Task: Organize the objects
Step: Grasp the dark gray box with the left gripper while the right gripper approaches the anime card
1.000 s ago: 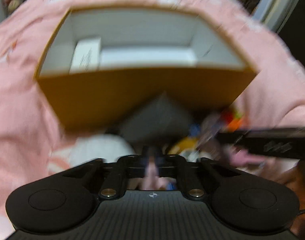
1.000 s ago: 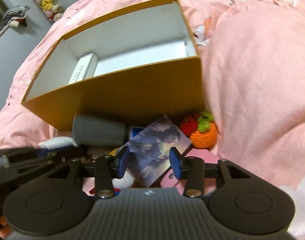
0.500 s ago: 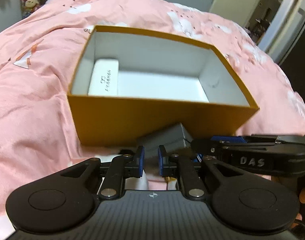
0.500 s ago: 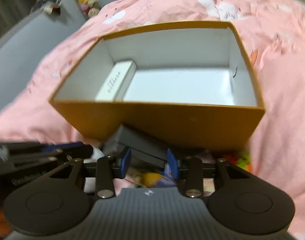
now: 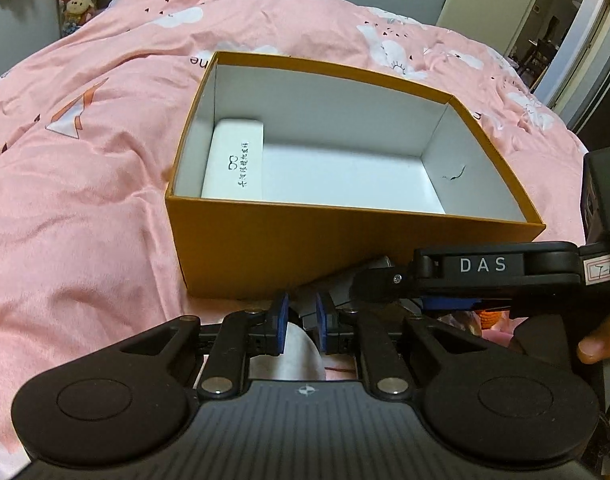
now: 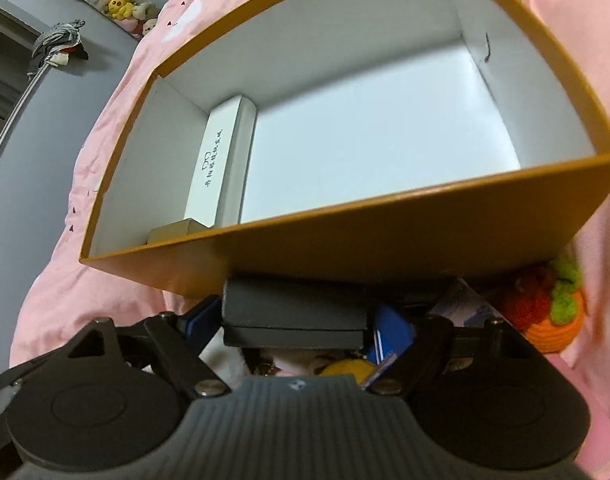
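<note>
Rumpled pink bedspread (image 5: 85, 208) bears rectangular orange cardboard box (image 5: 289, 252).

My bed's pink duvet (image 5: 85, 200) carries the orange box (image 5: 305, 252); clutter (image 6: 553, 312) lies along its near wall.

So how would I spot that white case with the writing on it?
Find the orange box on the pink bedspread. Inside, along its left wall, lies a long white case, the only thing there with black writing on its lid.
</note>
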{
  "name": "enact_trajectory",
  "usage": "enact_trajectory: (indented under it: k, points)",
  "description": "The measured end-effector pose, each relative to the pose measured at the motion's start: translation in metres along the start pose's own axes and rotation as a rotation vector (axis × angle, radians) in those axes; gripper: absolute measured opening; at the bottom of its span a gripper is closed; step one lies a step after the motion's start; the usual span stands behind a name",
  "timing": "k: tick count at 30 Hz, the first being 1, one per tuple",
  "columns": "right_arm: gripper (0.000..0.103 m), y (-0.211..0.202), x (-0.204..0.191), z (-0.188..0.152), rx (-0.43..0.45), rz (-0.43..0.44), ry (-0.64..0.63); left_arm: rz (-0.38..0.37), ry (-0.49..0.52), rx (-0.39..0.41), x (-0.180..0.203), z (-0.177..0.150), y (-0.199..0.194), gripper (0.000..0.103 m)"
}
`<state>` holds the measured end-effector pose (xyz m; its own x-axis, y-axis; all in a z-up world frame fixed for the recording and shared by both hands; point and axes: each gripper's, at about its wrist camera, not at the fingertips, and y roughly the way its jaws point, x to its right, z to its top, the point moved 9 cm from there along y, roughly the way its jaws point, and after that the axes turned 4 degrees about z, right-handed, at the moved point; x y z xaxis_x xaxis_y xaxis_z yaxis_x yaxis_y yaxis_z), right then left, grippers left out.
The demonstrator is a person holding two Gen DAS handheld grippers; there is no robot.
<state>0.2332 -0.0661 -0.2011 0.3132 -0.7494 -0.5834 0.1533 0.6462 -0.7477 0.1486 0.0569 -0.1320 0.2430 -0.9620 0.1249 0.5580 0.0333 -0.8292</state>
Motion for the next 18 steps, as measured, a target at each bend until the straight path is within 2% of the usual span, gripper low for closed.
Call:
enact_trajectory:
  k: [1, 9, 14, 18]
  points:
    - [0.078, 0.002, -0.003, -0.002, -0.014, 0.014, -0.009, -0.002, -0.003, -0.004, 0.0, 0.0, 0.0, 0.017]
    - [0.077, -0.017, -0.024, -0.031, 0.012, -0.038, -0.228, -0.014, -0.056, -0.017, -0.009, -0.003, -0.017, 0.035]
    - [0.077, -0.025, -0.039, -0.063, -0.003, -0.097, -0.402, -0.079, -0.096, -0.078, -0.002, -0.016, -0.019, 0.044]
    - [0.077, -0.027, -0.042, -0.079, -0.006, -0.108, -0.469, -0.135, -0.159, -0.144, 0.001, -0.031, -0.011, 0.05]
